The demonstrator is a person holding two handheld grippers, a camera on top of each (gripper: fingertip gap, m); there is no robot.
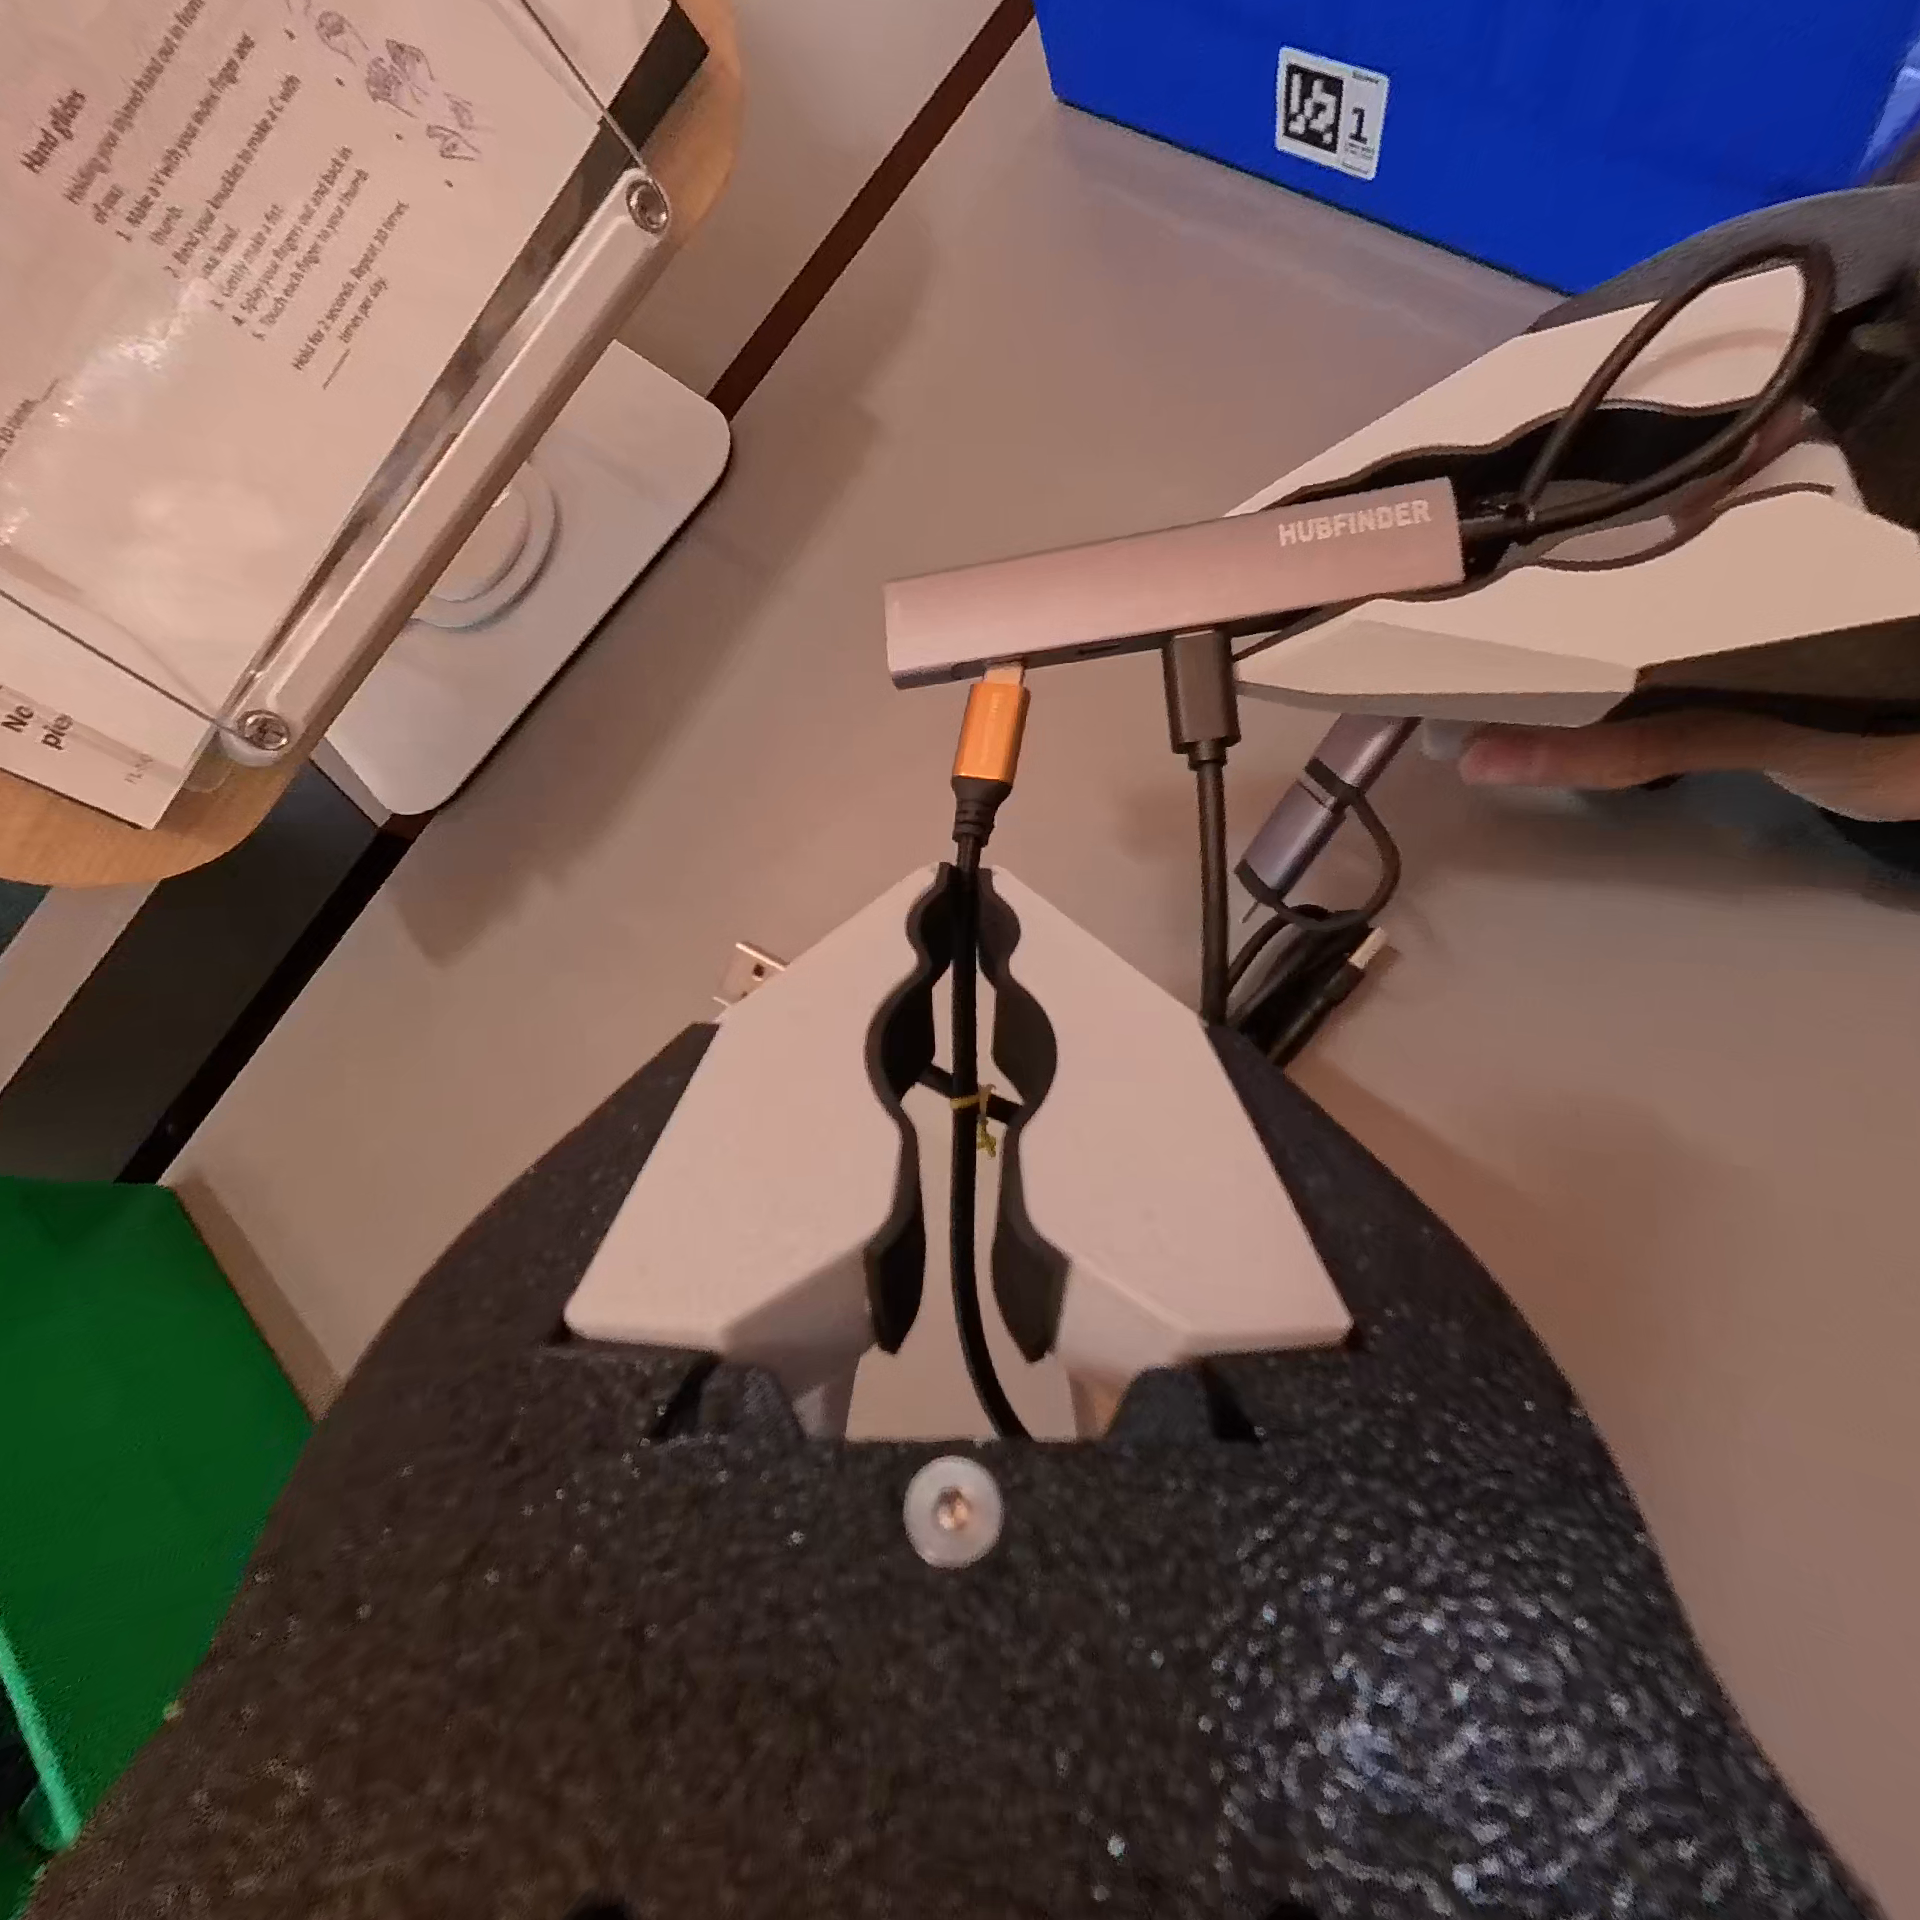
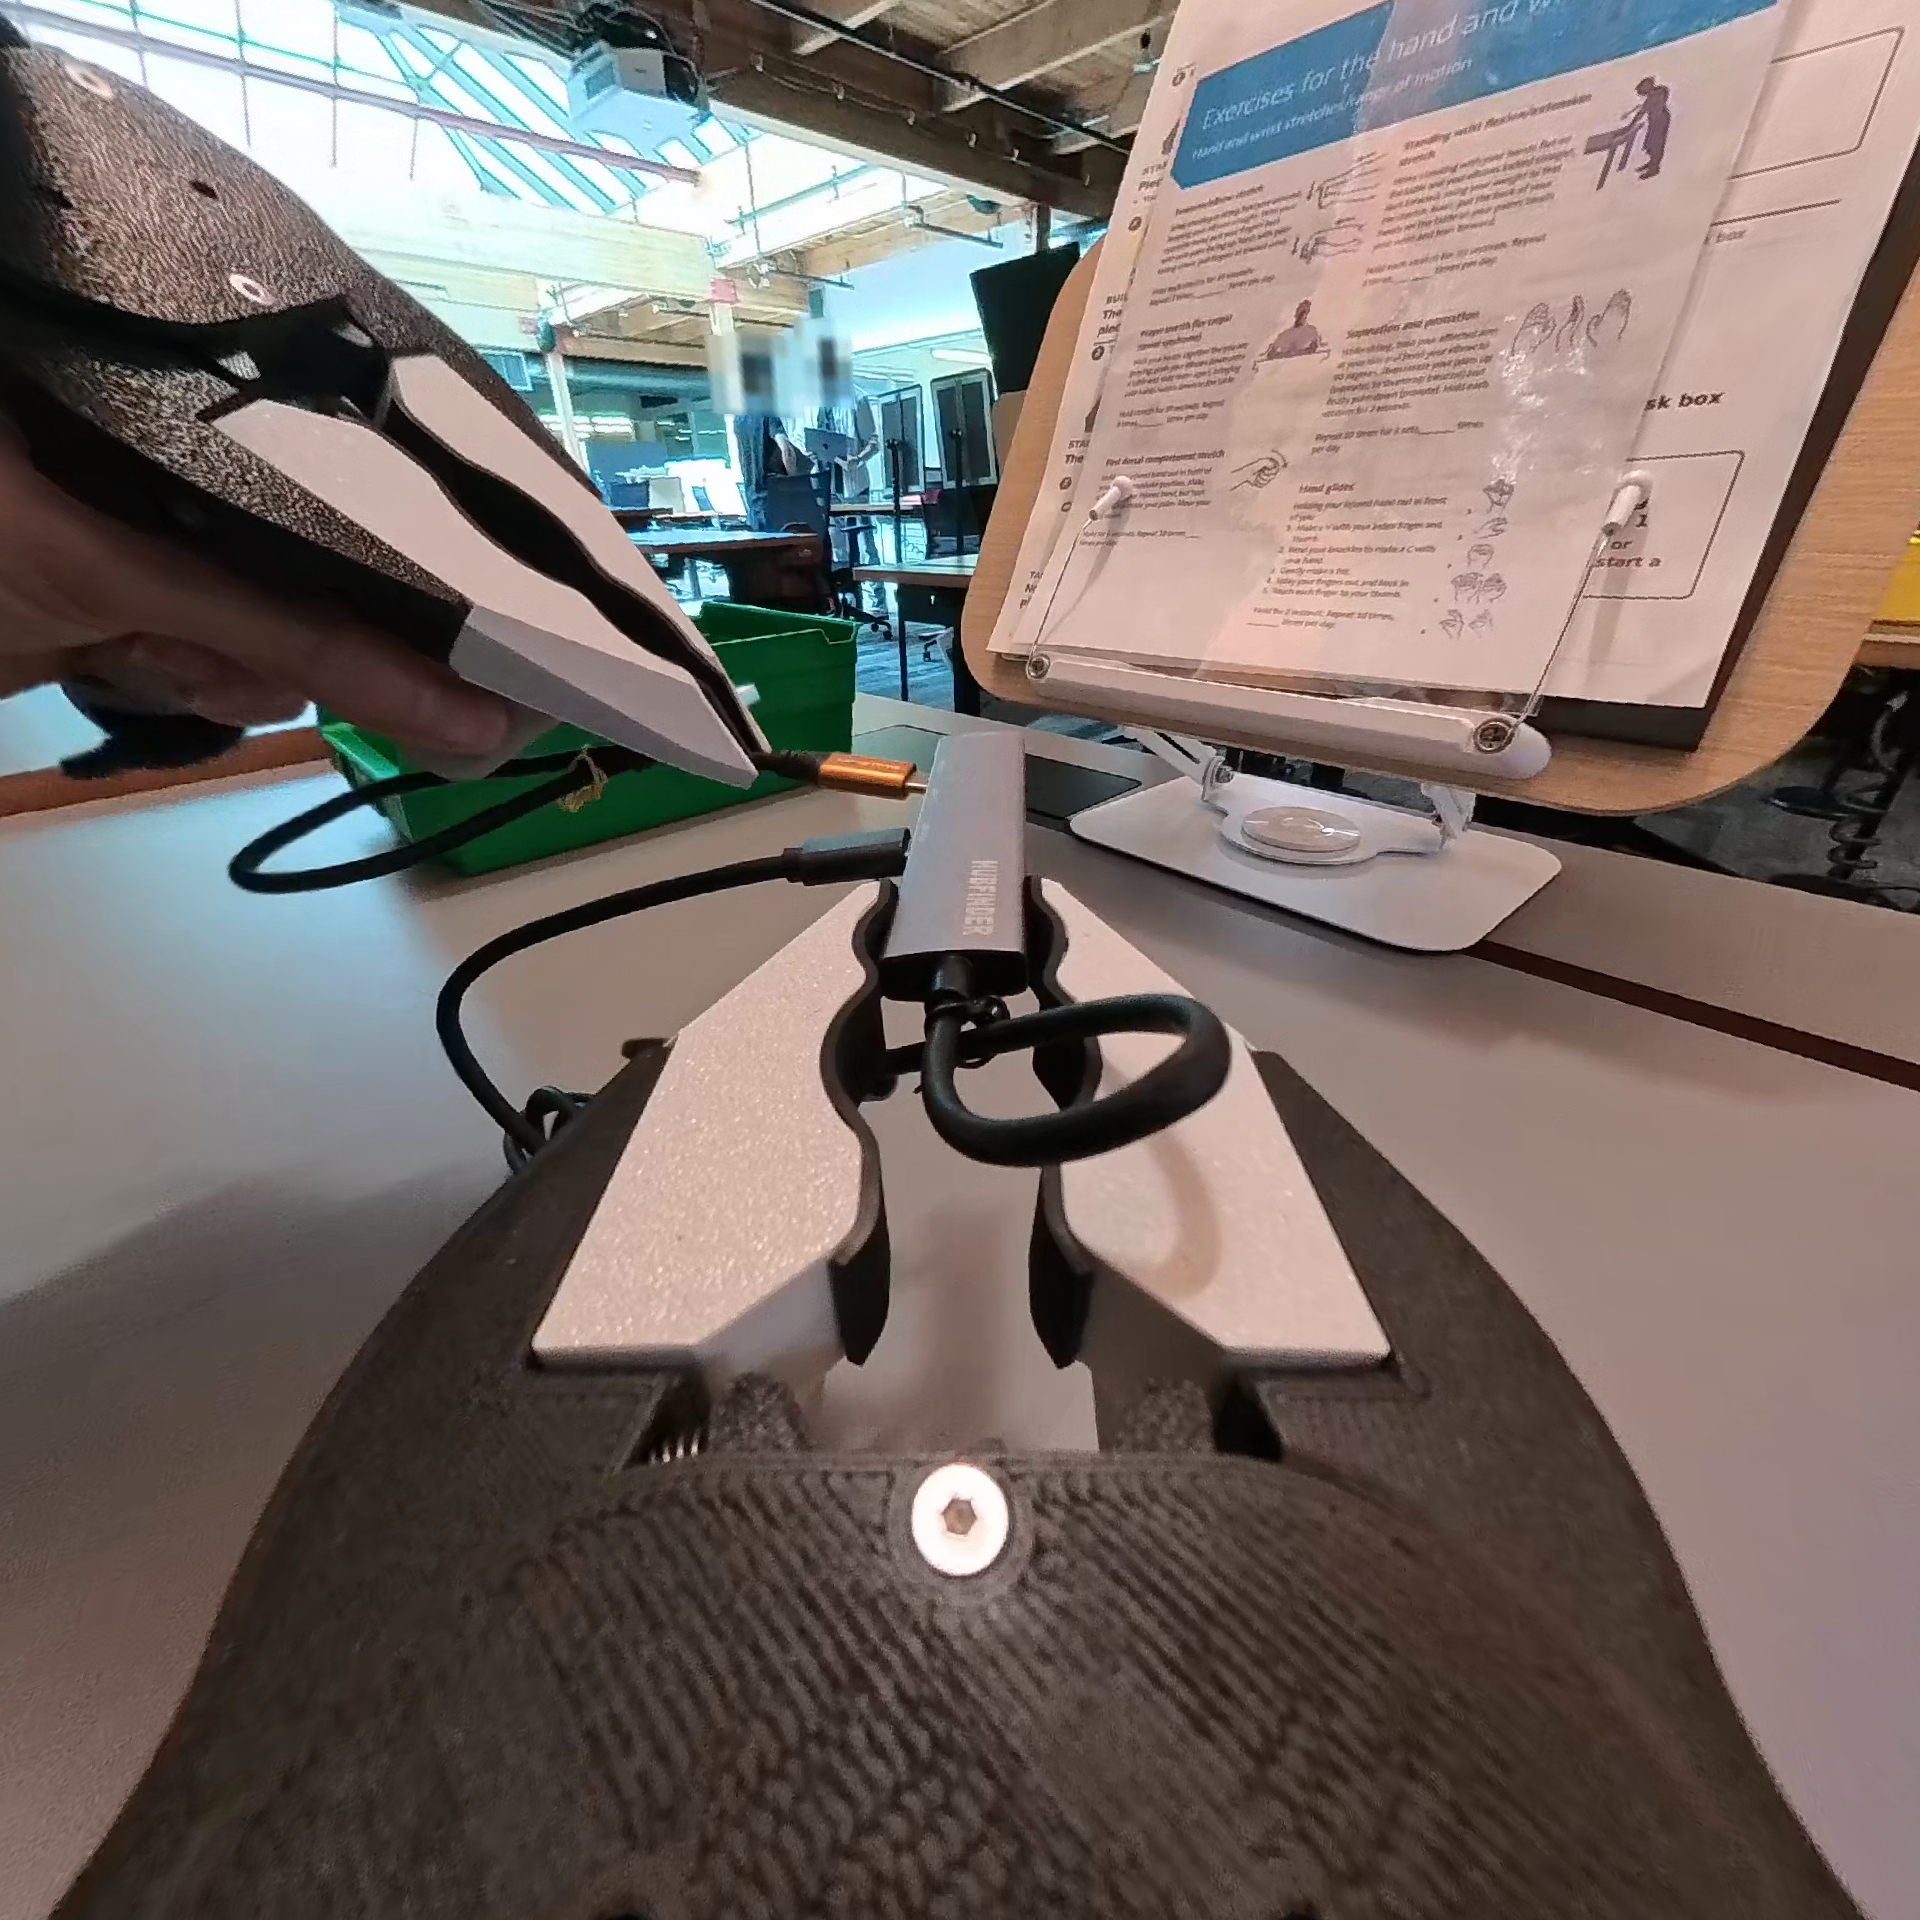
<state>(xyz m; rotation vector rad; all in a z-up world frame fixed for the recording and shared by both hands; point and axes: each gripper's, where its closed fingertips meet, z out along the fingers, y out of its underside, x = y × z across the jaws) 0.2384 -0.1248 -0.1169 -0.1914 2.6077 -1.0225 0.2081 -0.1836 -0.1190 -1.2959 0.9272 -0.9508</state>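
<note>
Left wrist view:
Left gripper: closed on the black cable behind its orange plug.
Plug: tip at a port of the grey hub.
Right wrist view:
Right gripper: clamped on the hub, held above the grey table.
Second black cable: plugged into the hub's side.

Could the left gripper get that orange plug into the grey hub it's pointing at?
Probably yes: the left gripper pinches the cable just behind the orange plug, whose tip already meets the grey hub, which the right gripper holds.
</note>
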